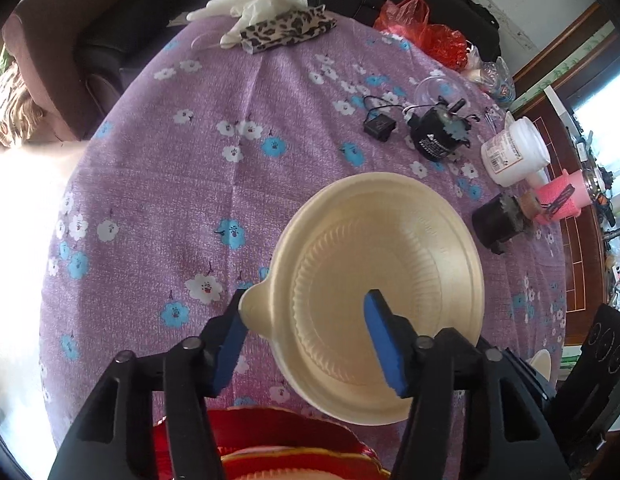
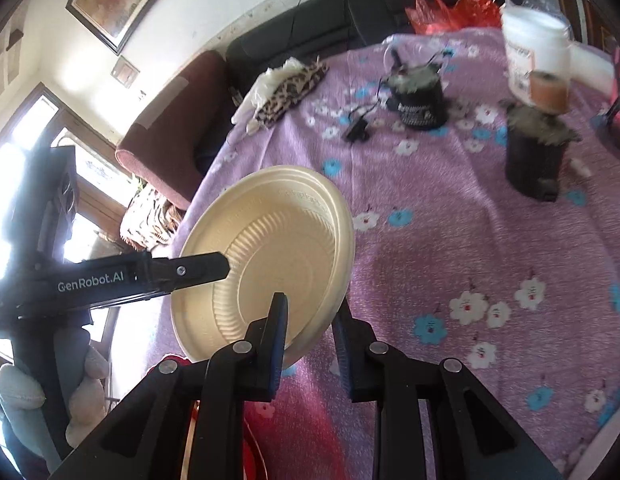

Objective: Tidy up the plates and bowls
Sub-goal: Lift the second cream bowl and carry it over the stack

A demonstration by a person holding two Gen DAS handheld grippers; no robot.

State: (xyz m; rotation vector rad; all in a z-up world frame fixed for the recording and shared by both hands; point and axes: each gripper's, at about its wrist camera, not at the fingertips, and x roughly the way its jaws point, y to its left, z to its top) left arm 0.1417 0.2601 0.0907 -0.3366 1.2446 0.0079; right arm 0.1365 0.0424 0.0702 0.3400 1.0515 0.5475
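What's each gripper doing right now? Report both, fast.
Left gripper: straddles the rim of the cream disposable bowl; whether the pads press cannot be told.
Right gripper: shut on that bowl's rim.

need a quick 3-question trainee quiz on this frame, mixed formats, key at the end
1. True or false: the cream plate lies flat on the purple tablecloth.
2. The plastic bag at the table's far edge is: A red, B green, C blue.
3. Fill in: the right gripper has one finger on each side of the plate's ____.
Key: 1 false, it is tilted and lifted off the cloth; 2 A; 3 rim.
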